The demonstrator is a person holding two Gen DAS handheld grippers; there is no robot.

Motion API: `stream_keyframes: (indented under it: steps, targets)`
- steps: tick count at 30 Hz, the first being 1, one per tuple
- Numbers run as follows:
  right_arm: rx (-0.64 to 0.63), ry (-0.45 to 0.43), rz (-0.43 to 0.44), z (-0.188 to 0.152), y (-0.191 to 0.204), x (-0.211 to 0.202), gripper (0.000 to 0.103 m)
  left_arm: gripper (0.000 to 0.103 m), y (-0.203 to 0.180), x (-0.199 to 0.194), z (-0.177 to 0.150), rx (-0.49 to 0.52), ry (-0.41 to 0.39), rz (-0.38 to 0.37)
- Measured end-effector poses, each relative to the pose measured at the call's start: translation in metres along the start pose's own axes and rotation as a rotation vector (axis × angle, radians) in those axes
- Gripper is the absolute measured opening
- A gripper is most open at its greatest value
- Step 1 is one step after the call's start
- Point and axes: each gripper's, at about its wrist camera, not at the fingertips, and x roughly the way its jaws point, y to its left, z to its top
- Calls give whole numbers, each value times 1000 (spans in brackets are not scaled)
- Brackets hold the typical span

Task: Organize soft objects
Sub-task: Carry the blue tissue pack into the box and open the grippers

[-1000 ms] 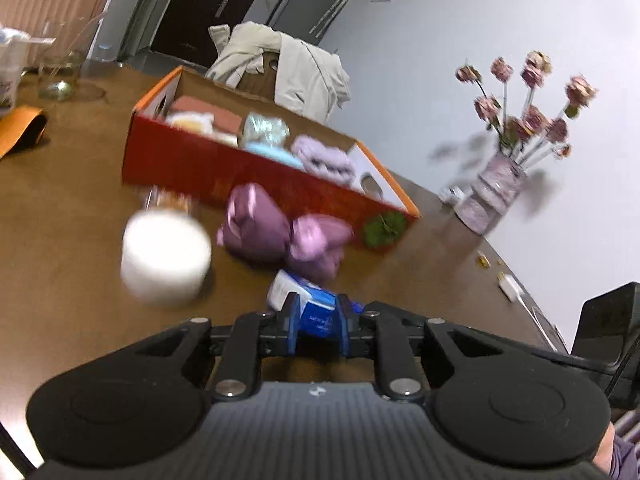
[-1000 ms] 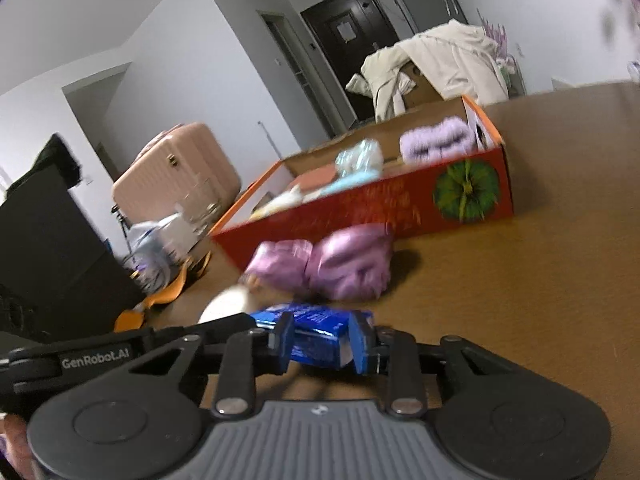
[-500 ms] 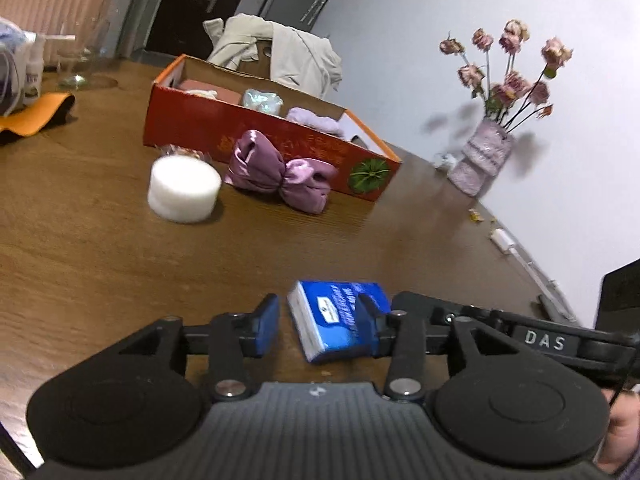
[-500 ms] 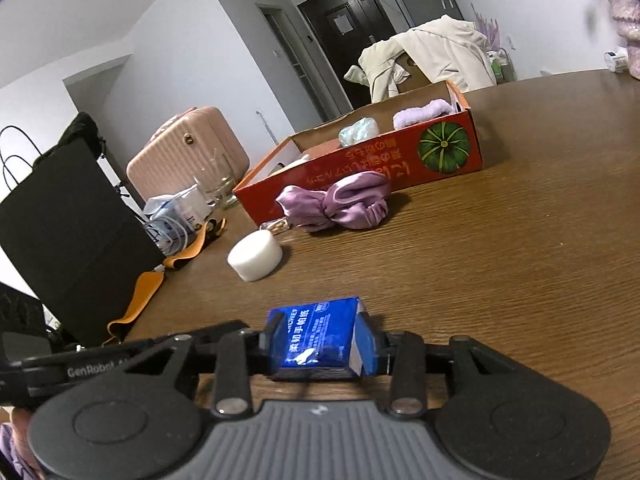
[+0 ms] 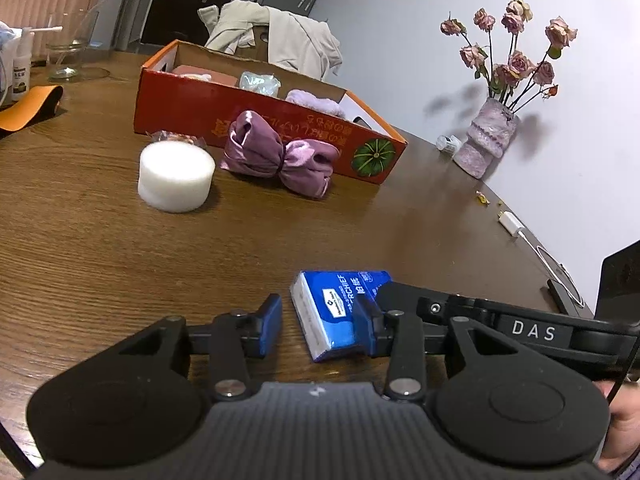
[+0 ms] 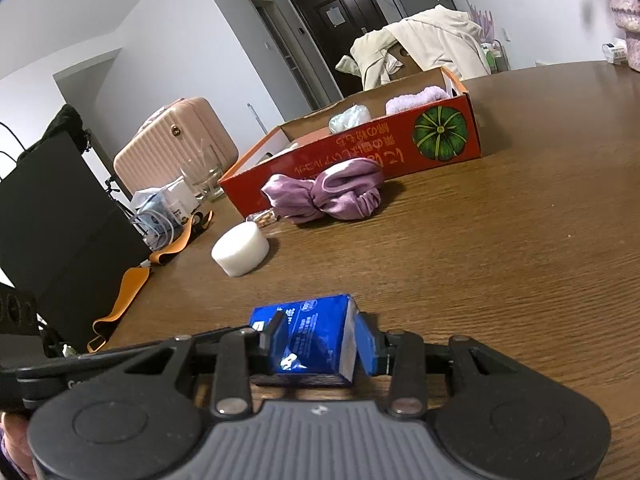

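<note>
While right hand-held gripper (image 6: 316, 344) clamps tissue pack (image 6: 310, 338), left (image 5: 318, 322) apart, red box (image 5: 256, 128) holds lilac cloth (image 5: 316, 101).

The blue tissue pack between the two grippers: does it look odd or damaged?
The tissue pack looks dented where the right gripper squeezes it. It lies askew in the open left gripper, touching only one finger. Nothing is torn.
</note>
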Motion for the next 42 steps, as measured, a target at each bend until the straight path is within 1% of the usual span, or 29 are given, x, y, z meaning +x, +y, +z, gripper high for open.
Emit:
stream_keyframes:
  steps: [3,4,8,11,14,16,19,22,25,27,30,33,35,37,40,42]
  targets:
    - [4,12,9,-1,0,3,35,30,0,1,-1,6,10,-21]
    - [1,14,6,-1,0,3,33,26,0,1,-1,8,13,-30]
    - [-15,18,-4,0,3,4,29,26,-2,2,0,16,8,-30]
    - [-18,11,-3,5,2,3,28,26,-3,3,7,10,3,-44]
    - [-35,-1,-7,20,2,5,28,26,-2,5,26,-3,-6,-68]
    - [-68,-27,-10,35,4,4,28,26,-3,8,45,2,-24,-91]
    - [-108,-73,-3,67,4,4,28,26,-10,17,83,37,-71,-112]
    - [-138,-116,-5,108,-2,9,28,26,-16,38,127,59,-109,-129]
    - [-149,-144,-26,154,-15,24,28,26,-21,70,170,66,-119,-146]
    - [-137,-150,-38,186,-28,40,28,26,-20,99,197,58,-108,-143]
    - [-126,-141,-79,218,-44,70,28,26,-15,142,227,21,-71,-132]
    - [-135,-116,-124,241,-59,101,28,26,-9,179,242,0,-36,-108]
    - [-118,-99,-148,250,-71,119,28,26,-6,199,247,-19,0,-103]
    - [-127,-99,-169,256,-77,131,28,26,-6,214,250,-14,21,-94]
    - [-144,-79,-214,258,-85,149,29,26,-5,229,250,16,45,-76]
    - [-180,-78,-251,254,-84,155,29,27,-4,228,248,28,36,-45]
